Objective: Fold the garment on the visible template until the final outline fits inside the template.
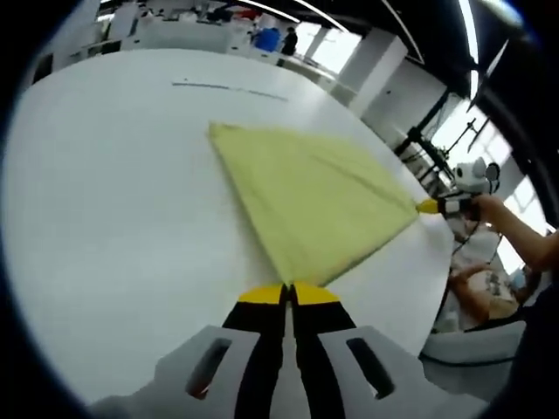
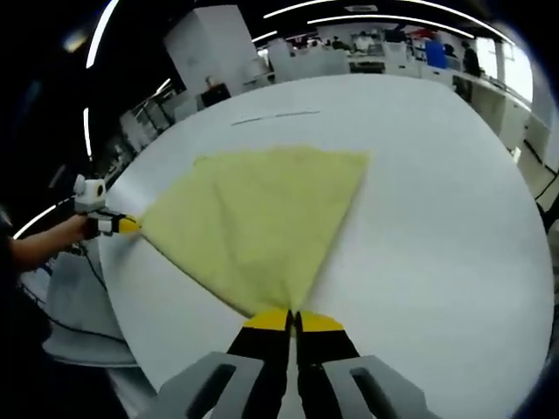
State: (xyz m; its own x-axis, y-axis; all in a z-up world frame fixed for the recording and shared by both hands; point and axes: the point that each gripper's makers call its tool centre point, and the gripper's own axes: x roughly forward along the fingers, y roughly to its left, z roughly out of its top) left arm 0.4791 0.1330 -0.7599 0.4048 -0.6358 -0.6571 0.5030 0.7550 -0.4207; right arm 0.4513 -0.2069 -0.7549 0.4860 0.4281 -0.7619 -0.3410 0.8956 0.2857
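Now two claws hold the yellow cloth (image 1: 306,196).
Left claw (image 1: 289,295) and right claw (image 2: 293,320) are each pinched tight on a cloth corner over the white table (image 1: 105,218).

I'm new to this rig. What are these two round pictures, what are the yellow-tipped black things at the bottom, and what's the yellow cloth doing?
No robot here: a person holds a two-jaw tool in each hand, and each tool carries a fisheye camera looking along its own jaws. The left gripper and the right gripper are both shut on corners of a yellow garment stretched between them on a white table. Each tool also appears in the other's picture, at the cloth's far corner, with the person's hand behind it. A thin dark line is marked on the table beyond the cloth.
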